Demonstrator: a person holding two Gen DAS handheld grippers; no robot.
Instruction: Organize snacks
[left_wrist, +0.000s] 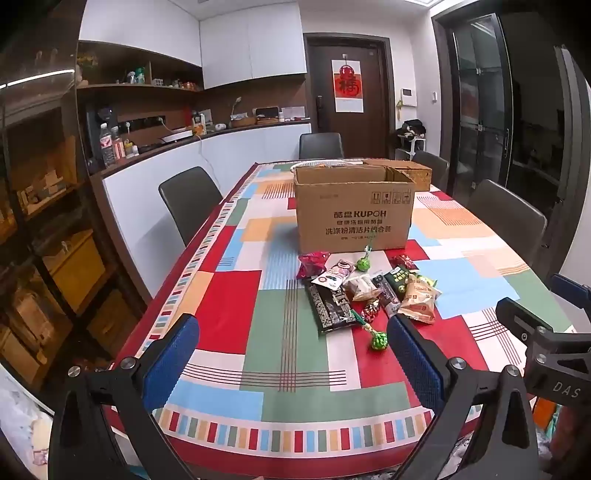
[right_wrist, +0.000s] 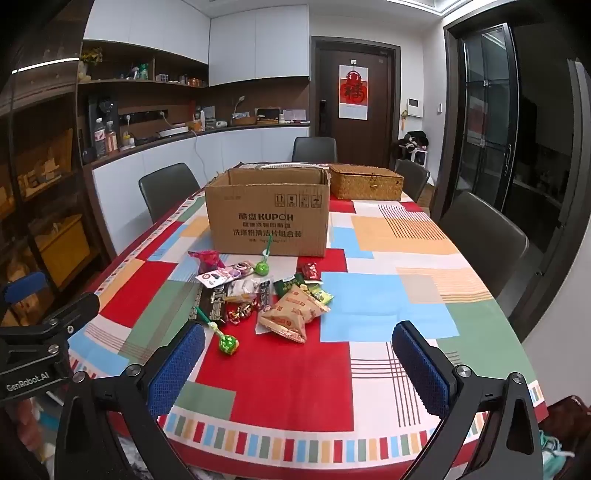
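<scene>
A pile of snack packets lies on the patchwork tablecloth in front of an open cardboard box; it also shows in the right wrist view, with the box behind. The pile holds a black packet, tan packets, a red-pink bag and green lollipops. My left gripper is open and empty over the table's near end. My right gripper is open and empty, near the front edge. Each gripper shows at the other view's edge.
A woven lidded basket stands behind the box on the right. Dark chairs line both sides and the far end. A counter and shelves run along the left wall. The tablecloth has bare patches right of the pile.
</scene>
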